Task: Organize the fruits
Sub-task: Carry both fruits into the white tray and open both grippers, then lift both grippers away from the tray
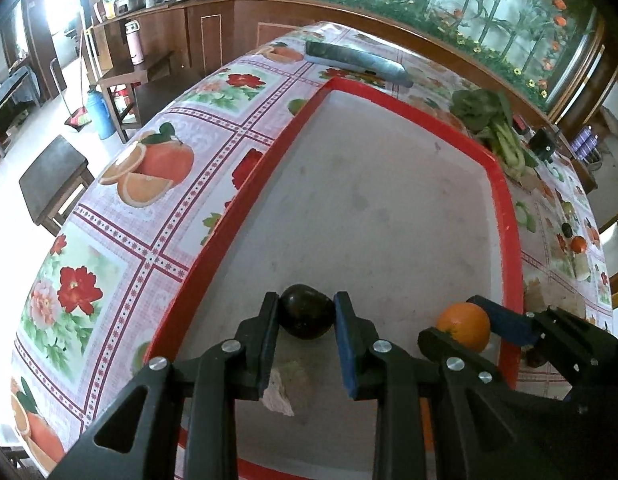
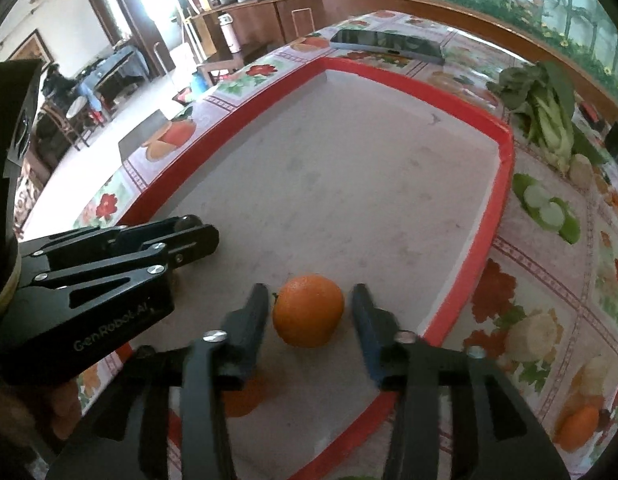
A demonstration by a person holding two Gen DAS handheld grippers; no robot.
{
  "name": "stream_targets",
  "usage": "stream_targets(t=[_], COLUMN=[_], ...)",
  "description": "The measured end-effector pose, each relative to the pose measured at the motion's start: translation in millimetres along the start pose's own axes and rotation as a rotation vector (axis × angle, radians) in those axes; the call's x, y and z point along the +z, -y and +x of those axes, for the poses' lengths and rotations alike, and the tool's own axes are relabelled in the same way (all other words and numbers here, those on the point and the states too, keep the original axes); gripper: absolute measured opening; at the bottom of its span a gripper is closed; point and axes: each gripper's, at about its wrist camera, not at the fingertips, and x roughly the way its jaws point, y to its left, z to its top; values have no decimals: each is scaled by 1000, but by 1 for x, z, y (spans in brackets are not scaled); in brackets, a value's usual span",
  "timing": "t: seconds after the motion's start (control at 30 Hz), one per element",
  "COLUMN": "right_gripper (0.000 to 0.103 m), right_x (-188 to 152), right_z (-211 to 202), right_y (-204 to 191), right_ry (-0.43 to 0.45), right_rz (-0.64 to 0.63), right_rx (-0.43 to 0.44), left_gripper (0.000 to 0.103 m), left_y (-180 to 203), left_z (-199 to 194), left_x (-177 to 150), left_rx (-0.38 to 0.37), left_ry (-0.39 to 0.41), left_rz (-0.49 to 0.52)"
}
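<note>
2 fruits sit in the red tray (image 1: 213,248): the dark fruit (image 1: 307,316) pinched by the left gripper (image 1: 307,320), the orange (image 2: 308,311) loose between the right gripper (image 2: 309,316) (jaws apart). More produce waits outside.

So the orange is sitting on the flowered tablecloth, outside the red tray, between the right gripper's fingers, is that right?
Not quite. The orange does sit between the right gripper's fingers, with a gap on each side, but it lies inside the red tray, on its pale floor, not on the flowered tablecloth. The right wrist view shows this plainly.
</note>
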Motion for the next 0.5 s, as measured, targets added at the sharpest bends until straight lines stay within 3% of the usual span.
stream_targets(t=[0.07,0.2,0.37,0.5], right_gripper=[45,47,69,75], right_x=[-1,-4,-8,-13], right_z=[-2,-7,-21,-37], right_y=[-1,-3,-3,-3], right_ry=[6,13,48,82], right_rz=[-15,-32,-31,-36], right_rx=[-17,-38,-72,-90], left_gripper=[33,47,64,75], left_y=[0,2,7,9], left_z=[0,-2,-14,-26], left_x=[0,-3,-9,-11], left_rx=[2,20,40,46], left_ry=[-7,-9,27,50], left_rz=[-11,-16,-10,-28])
